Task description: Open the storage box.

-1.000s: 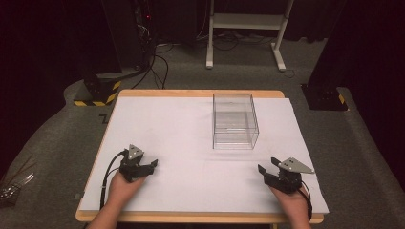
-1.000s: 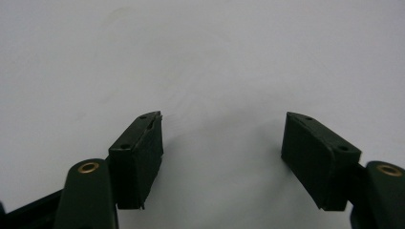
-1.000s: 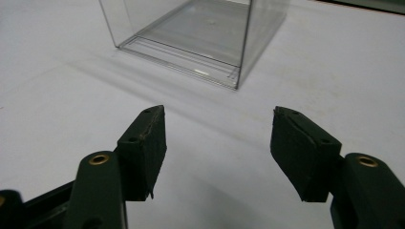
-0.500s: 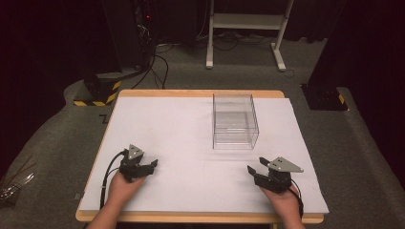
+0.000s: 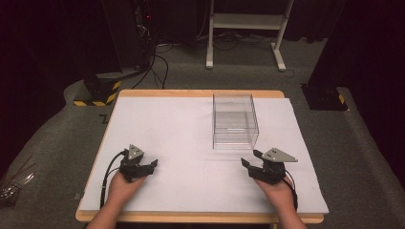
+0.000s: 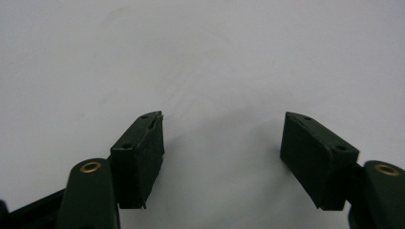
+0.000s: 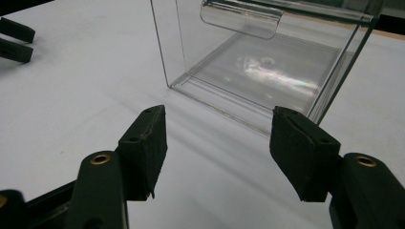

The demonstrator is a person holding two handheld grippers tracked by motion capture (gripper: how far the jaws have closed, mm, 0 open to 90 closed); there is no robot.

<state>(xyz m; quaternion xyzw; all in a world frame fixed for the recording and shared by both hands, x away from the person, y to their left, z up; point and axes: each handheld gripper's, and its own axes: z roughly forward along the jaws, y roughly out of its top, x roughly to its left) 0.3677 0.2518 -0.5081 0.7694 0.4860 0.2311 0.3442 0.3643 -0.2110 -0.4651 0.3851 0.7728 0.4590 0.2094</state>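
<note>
Over the last second the right gripper has slid left and a little forward across the table, ending just short of the box's near face; the left gripper has stayed where it was. That shift reads as the start of an approach to the box.

The wooden-edged table with a white sheet over its top carries one object — a clear, square-sided plastic box with an open top, standing upright right of centre and toward the far half of the sheet. In the right gripper view its near wall and lower edge sit just ahead of the black jaws, with a curved transparent lip near the top — apart from the pads, not touching.

The right gripper's jaws are spread wide with nothing between them. The left gripper, resting low over bare white sheet near the front left, also stands released and empty, well apart from the box.
</note>
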